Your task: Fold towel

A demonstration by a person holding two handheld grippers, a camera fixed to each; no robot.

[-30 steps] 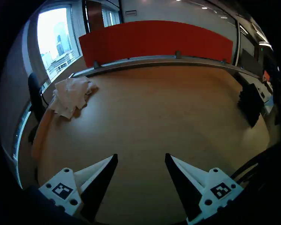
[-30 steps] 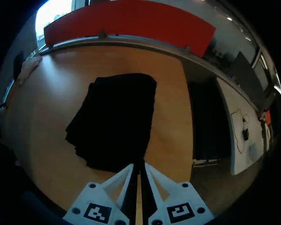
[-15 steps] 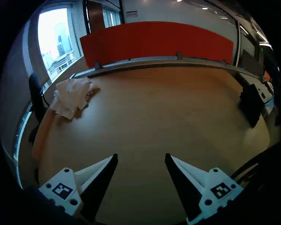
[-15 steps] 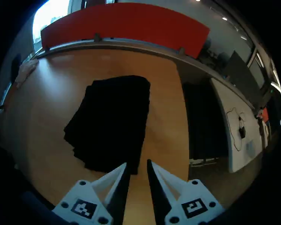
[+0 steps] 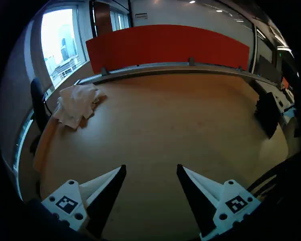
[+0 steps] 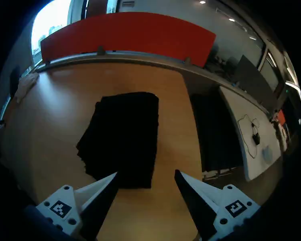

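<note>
The black towel (image 6: 122, 140) lies folded in a flat stack on the wooden table (image 6: 50, 120), its layers stepped along the left edge and its near edge just ahead of your right gripper (image 6: 145, 172). That gripper is released: its fingers stand wide apart with nothing between them, and the left fingertip overlaps the towel's near edge, though contact cannot be judged. In the left gripper view the same towel appears as a dark shape at the far right of the table. Your left gripper (image 5: 151, 165) is likewise released, fingers spread over bare wood, well apart from the towel. A crumpled white cloth (image 5: 76, 102) rests near the table's far left corner. A red partition (image 5: 166, 42) runs along the back edge, with a window (image 5: 58, 44) to its left.
</note>
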